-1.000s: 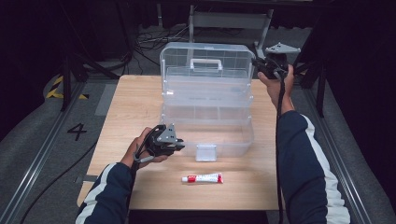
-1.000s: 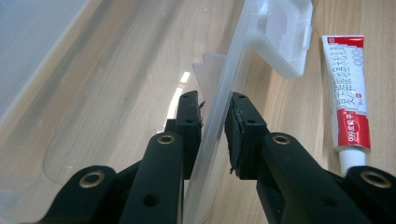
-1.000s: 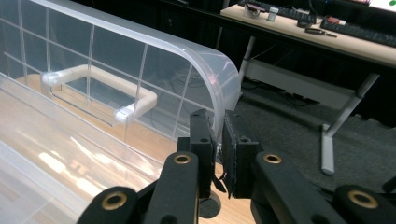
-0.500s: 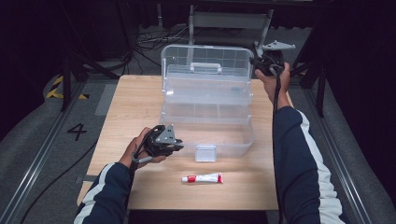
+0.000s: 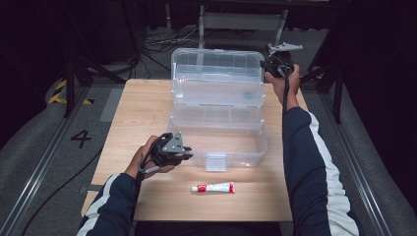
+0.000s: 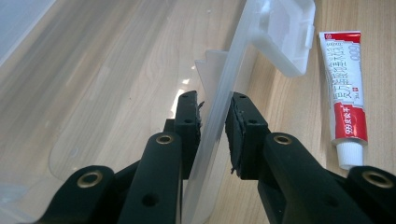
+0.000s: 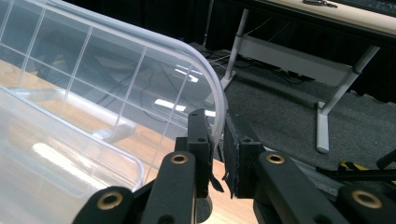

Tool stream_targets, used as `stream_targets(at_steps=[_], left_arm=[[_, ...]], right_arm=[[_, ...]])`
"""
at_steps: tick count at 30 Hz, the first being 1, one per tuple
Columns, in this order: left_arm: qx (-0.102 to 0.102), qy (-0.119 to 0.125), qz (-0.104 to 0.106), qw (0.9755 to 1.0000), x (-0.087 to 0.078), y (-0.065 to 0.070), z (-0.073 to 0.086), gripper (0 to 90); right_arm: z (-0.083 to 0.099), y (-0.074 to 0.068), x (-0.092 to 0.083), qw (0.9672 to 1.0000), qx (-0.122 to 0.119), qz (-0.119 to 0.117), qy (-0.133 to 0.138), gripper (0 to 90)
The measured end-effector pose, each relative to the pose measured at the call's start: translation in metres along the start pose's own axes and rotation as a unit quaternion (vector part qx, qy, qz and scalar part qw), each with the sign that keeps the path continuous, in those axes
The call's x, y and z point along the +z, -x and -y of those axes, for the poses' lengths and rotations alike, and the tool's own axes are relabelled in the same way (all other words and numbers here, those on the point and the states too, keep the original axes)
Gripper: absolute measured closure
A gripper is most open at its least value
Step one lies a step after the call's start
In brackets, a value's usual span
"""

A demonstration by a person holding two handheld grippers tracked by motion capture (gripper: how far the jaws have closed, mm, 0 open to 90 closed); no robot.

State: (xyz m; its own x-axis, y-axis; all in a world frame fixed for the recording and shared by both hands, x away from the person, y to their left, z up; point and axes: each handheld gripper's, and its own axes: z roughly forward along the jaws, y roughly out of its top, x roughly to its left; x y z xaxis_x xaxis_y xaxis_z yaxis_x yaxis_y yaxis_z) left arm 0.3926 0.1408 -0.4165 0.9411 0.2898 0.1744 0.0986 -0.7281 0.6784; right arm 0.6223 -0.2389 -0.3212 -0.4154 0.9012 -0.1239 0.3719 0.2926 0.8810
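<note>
Left gripper (image 6: 213, 126) clamped on front wall of clear plastic organizer box (image 5: 216, 140), mid-table. Right gripper (image 7: 218, 140) pinching rim of raised lid (image 5: 216, 64) at its 3 o'clock corner. Ointment tube (image 5: 213, 187) lying at 6 o'clock of box.

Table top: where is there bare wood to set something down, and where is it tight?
Bare wood lies left of the clear box, between it and the table's left edge, beyond the left gripper. A narrower strip runs along the near edge right of the tube. It is tight in front of the box's latch, where the tube lies close by.
</note>
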Motion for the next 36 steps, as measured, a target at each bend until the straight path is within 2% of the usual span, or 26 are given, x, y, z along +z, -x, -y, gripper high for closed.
stream_targets(at_steps=[7,15,19,25,31,36], left_arm=[[-0.001,0.0,-0.002,1.0,0.0,0.0,0.0,75.5],[-0.002,0.002,-0.006,1.0,0.0,0.001,0.0,74.8],[-0.003,0.002,-0.005,1.0,0.0,0.001,0.0,74.8],[-0.003,0.002,-0.003,1.0,0.0,0.001,0.001,73.9],[-0.003,0.004,-0.003,1.0,0.0,0.001,0.001,73.6],[-0.005,0.006,-0.002,1.0,0.0,0.001,0.002,73.6]], right_arm=[[0.002,0.003,0.01,1.0,-0.004,-0.001,-0.005,80.9],[0.008,0.005,0.02,1.0,0.008,-0.001,0.001,80.9],[0.008,0.005,0.022,1.0,0.007,-0.002,-0.001,80.8],[0.015,0.01,0.033,0.9997,0.004,-0.002,-0.023,79.5],[0.023,0.016,0.041,0.9994,0.018,-0.016,-0.025,79.2],[0.025,0.018,0.045,0.9991,0.018,-0.019,-0.034,79.3]])
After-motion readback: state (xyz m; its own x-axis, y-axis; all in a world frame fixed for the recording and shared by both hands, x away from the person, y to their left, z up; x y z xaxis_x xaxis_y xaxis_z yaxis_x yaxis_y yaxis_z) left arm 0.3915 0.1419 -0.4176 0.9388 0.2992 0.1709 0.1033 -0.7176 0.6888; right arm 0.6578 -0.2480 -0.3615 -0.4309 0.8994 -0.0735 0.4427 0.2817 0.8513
